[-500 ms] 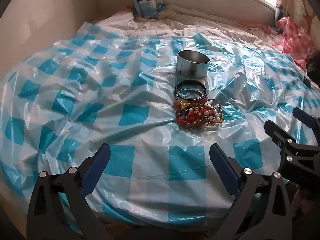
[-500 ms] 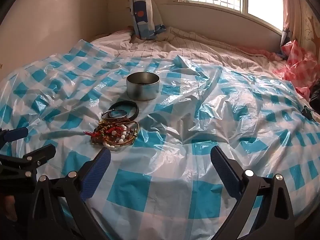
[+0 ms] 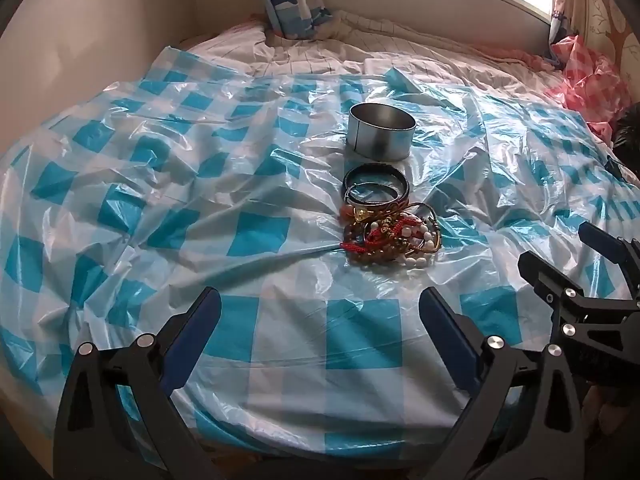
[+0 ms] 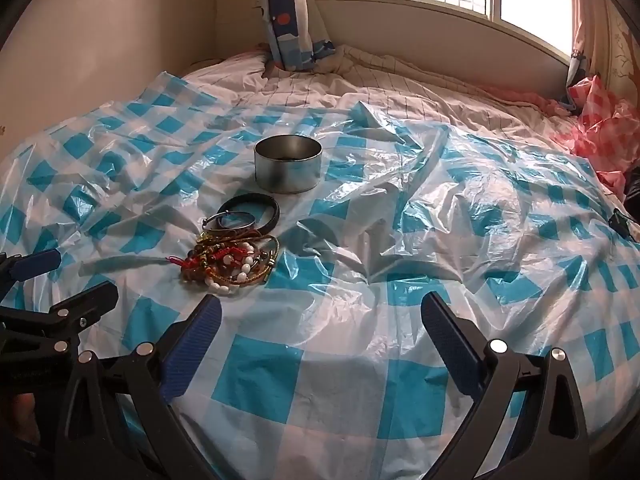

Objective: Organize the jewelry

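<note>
A pile of bead bracelets point(image 3: 394, 238) point(image 4: 232, 260), red, white and brown, lies on a blue-and-white checked plastic sheet point(image 3: 180, 184) point(image 4: 420, 216) over a bed. Dark bangles point(image 3: 376, 188) point(image 4: 250, 210) lie just behind the pile. A round metal tin point(image 3: 381, 131) point(image 4: 288, 164) stands open behind them. My left gripper point(image 3: 320, 328) is open and empty, short of the pile. My right gripper point(image 4: 320, 328) is open and empty, to the right of the pile; it also shows at the right edge of the left wrist view point(image 3: 568, 256).
A striped bedsheet point(image 4: 360, 80) lies beyond the plastic. A patterned curtain point(image 4: 288, 12) hangs at the back corner under a window. A pink checked plastic bag point(image 4: 600, 124) lies at the far right. A wall runs along the left.
Both views have tilted up slightly, so both grippers have shifted a little; the jewelry and tin have not moved.
</note>
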The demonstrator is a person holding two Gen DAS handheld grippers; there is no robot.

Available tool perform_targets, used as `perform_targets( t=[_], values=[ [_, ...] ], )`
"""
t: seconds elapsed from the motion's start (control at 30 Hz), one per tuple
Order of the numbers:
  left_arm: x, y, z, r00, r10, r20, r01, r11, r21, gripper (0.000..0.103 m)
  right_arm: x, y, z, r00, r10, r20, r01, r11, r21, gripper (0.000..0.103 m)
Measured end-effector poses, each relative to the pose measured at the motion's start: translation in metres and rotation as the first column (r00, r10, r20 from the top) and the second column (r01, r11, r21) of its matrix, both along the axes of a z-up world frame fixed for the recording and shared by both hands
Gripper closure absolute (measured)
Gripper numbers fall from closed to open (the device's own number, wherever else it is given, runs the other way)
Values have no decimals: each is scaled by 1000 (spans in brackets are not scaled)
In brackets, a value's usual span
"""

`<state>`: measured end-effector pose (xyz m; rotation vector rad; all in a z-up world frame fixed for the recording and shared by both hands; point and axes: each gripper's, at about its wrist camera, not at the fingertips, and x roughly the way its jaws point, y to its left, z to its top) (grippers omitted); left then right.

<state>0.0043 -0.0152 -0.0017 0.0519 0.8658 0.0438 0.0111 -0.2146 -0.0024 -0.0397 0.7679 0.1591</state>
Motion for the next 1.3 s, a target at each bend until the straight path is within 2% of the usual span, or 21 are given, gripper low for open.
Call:
perform_targets(
  t=[0.97, 1.3],
  values=[
    [1, -10, -1, 1000, -2, 5, 2, 1000, -11, 8, 0, 3, -1, 1000, 1, -1, -1, 1000, -4, 7],
    [1, -10, 0, 1000, 1, 3, -1, 1000, -3, 8, -3, 5, 1, 1000, -2, 28, 3, 1000, -29, 7]
  ],
)
